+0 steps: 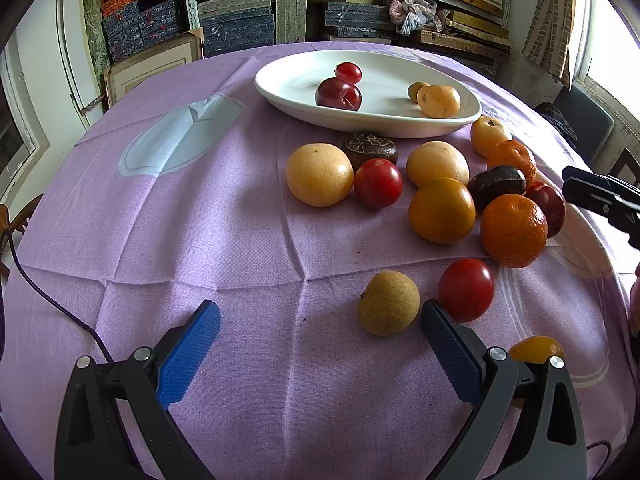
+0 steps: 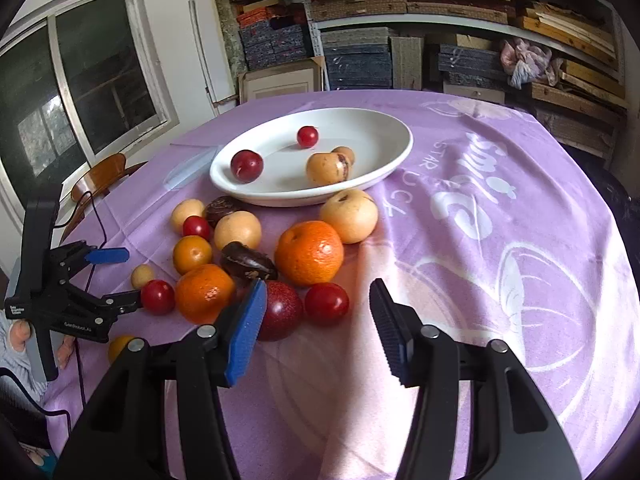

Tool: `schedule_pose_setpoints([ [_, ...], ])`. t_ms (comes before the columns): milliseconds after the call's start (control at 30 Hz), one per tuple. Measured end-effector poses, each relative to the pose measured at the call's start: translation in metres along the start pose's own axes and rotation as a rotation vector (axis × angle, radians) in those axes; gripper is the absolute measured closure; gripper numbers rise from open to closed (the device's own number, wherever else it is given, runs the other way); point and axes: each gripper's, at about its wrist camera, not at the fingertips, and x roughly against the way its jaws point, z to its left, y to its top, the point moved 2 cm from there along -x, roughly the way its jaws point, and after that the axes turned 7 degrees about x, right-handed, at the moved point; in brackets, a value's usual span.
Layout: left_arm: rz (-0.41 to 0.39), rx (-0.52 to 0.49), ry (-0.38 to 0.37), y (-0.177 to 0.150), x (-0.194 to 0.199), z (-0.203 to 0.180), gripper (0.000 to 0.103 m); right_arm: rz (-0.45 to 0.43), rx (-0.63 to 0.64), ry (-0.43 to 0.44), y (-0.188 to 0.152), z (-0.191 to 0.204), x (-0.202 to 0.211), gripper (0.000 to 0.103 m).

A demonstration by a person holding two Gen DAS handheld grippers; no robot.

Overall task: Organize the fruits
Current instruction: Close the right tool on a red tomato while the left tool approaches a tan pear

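Note:
A white oval plate (image 1: 380, 124) (image 2: 392, 160) at the back holds two red plums (image 1: 338, 94) and two yellow fruits (image 1: 438, 101). Several loose fruits lie on the purple cloth in front of it: oranges (image 1: 513, 230) (image 2: 309, 253), yellow pears (image 1: 319, 174), red plums (image 2: 326, 303), dark fruits (image 1: 496, 186). My left gripper (image 1: 320, 344) is open and empty above the cloth, with a small tan fruit (image 1: 389, 303) and a red plum (image 1: 466, 290) by its right finger. My right gripper (image 2: 318, 332) is open and empty, just in front of a dark red plum (image 2: 280, 310).
The round table is covered by a purple cloth (image 1: 200, 240) with white print (image 2: 480, 208). A cable (image 1: 48, 300) runs over its left side. A small orange fruit (image 1: 536, 350) lies near the front edge. Shelves of stacked boxes (image 1: 360, 8) stand behind, a chair (image 2: 100, 178) to the left.

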Motion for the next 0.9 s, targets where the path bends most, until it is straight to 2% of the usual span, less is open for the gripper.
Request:
schedule_pose_setpoints([
  [100,0.000,0.000,0.000,0.000,0.000,0.000,0.003,0.009,0.025,0.010,-0.001,0.008,-0.002,0.050],
  [267,0.000,0.000,0.000,0.000,0.000,0.000,0.003,-0.017,-0.118,0.032,-0.001,-0.024,0.005,0.050],
  [333,0.000,0.000,0.000,0.000,0.000,0.000,0.003,0.028,-0.079,-0.014,-0.003,-0.021,-0.005,0.053],
  [367,0.000,0.000,0.000,0.000,0.000,0.000,0.003,0.051,-0.046,-0.026,-0.003,-0.017,-0.011,0.060],
  [400,0.000,0.000,0.000,0.000,0.000,0.000,0.003,0.070,-0.020,-0.027,-0.001,-0.012,-0.015,0.062],
  [567,0.000,0.000,0.000,0.000,0.000,0.000,0.003,0.098,0.075,-0.064,0.003,-0.003,-0.027,0.072],
  [767,-0.001,0.000,0.000,0.000,0.000,0.000,0.003,0.141,0.124,-0.069,0.002,-0.001,-0.034,0.072],
  [900,-0.001,0.000,0.000,0.000,0.000,0.000,0.003,0.092,0.268,-0.154,0.004,0.014,-0.030,0.072],
])
